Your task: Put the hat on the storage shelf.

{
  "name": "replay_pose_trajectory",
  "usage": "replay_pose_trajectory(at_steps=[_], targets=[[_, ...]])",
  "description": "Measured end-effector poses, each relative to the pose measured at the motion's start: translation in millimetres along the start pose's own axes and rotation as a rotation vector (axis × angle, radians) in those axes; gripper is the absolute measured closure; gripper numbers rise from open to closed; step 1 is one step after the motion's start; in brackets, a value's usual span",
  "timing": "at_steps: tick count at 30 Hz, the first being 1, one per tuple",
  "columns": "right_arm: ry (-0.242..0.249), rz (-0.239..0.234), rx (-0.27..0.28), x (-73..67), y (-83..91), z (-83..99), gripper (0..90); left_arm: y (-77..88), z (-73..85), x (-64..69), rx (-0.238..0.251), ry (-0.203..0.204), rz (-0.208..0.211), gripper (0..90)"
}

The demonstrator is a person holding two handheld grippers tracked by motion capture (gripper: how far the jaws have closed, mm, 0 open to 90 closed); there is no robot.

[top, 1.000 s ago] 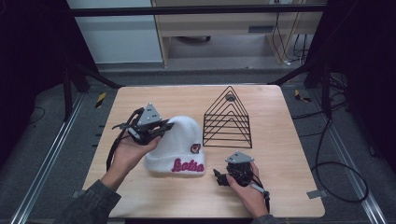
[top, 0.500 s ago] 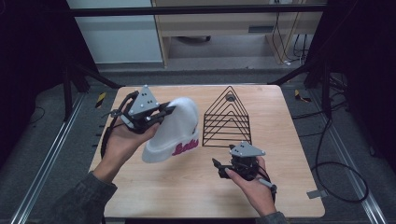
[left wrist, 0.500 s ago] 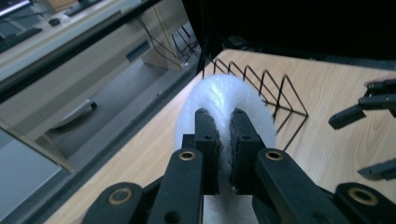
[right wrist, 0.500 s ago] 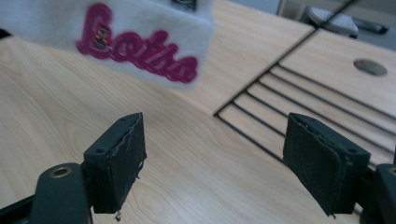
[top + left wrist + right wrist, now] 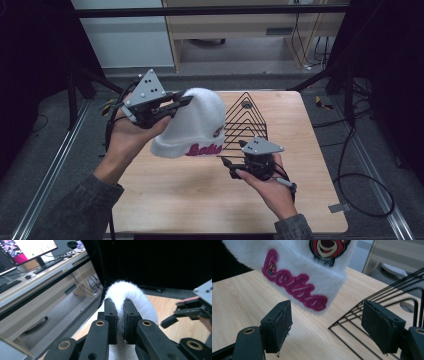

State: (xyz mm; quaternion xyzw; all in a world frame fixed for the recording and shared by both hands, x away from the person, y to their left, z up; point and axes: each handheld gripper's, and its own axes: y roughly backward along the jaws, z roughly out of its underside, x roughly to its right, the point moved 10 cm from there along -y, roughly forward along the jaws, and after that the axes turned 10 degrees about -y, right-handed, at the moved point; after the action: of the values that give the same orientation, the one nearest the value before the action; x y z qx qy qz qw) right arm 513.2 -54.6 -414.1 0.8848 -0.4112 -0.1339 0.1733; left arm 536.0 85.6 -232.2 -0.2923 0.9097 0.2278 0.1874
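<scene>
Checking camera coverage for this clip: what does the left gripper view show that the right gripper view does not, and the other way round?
Left gripper view alone: the left gripper, jaws shut on the fuzzy crown of the white hat; a desk with a monitor behind; the right gripper farther off.

Right gripper view alone: the hat's pink lettering and bear patch, the black wire rack, and its own jaws standing open with nothing between them, having just been closing a little.

Both: the white hat, lifted off the wooden table.

Wood table (image 5: 190,200), grey floor (image 5: 45,150), dim rm.
</scene>
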Motion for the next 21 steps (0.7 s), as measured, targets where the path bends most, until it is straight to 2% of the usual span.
replay_pose_trajectory(at_steps=[5, 10, 13, 17, 21], targets=[[0.016, -0.017, 0.009, 0.3, -1.3, -16.2, 23.7, 1.1, -17.1, -0.2, 0.012, -0.041, 0.016, 84.1], [0.018, -0.044, 0.010, 4.0, -2.0, -29.5, 23.8, 1.1, -28.4, 0.9, 0.035, -0.055, 0.037, 84.1], [0.006, -0.081, 0.004, 5.0, -4.1, -34.9, 24.0, -1.1, -31.6, 1.5, 0.048, -0.058, 0.039, 84.2], [-0.012, -0.138, -0.032, 3.4, -10.8, -32.2, 37.9, -6.1, -31.4, 1.5, 0.056, -0.048, 0.033, 84.2], [0.008, -0.155, -0.046, -1.0, -16.1, -26.8, 63.7, -10.7, -28.0, 1.4, 0.054, -0.029, 0.027, 84.3]])
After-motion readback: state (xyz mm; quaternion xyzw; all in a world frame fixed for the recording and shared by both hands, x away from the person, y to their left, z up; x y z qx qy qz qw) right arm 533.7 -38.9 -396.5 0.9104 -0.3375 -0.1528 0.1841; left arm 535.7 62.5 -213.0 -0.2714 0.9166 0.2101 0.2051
